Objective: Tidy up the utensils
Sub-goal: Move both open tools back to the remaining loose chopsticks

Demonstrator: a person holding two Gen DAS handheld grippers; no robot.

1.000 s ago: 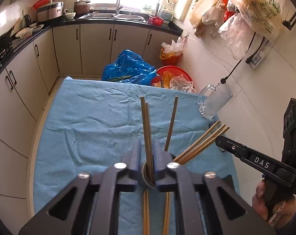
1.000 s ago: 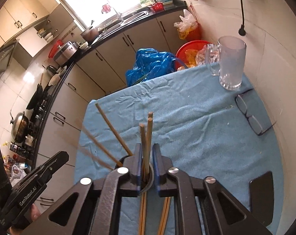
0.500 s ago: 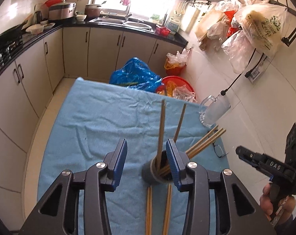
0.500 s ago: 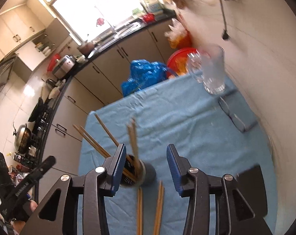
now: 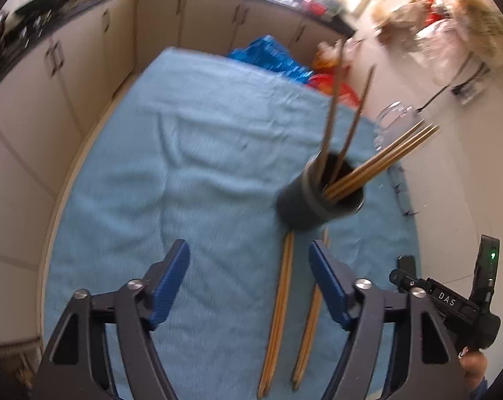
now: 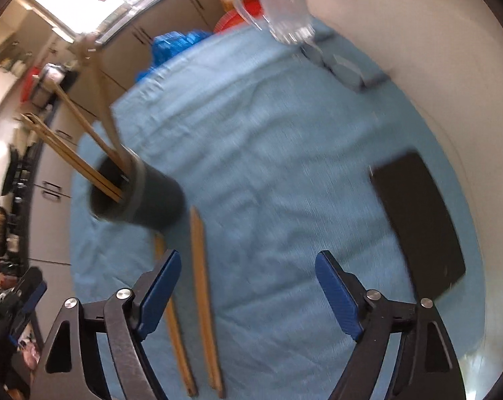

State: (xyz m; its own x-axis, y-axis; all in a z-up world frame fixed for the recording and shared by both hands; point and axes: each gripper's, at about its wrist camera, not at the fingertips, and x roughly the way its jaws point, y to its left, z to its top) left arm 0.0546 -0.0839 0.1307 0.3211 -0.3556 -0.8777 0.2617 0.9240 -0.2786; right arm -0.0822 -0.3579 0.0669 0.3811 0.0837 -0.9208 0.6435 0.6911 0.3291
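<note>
A dark grey cup (image 5: 318, 200) stands on the blue cloth (image 5: 191, 166) with several wooden chopsticks (image 5: 381, 163) leaning in it. It also shows in the right wrist view (image 6: 141, 196). Two pairs of chopsticks (image 5: 281, 313) lie flat on the cloth in front of the cup, and show in the right wrist view (image 6: 201, 300) too. My left gripper (image 5: 249, 283) is open and empty, above the cloth near the flat chopsticks. My right gripper (image 6: 248, 290) is open and empty, with the flat chopsticks by its left finger.
A glass mug (image 6: 281, 16) and folded glasses (image 6: 338, 63) sit at the far right of the table by the wall. A black flat object (image 6: 418, 220) lies at the right edge. Kitchen cabinets (image 5: 84, 66) run along the left and back.
Both grippers went from shut on chopsticks over the cup to open, leaving the chopsticks in it. Both have since pulled back and apart, and opened wider.
</note>
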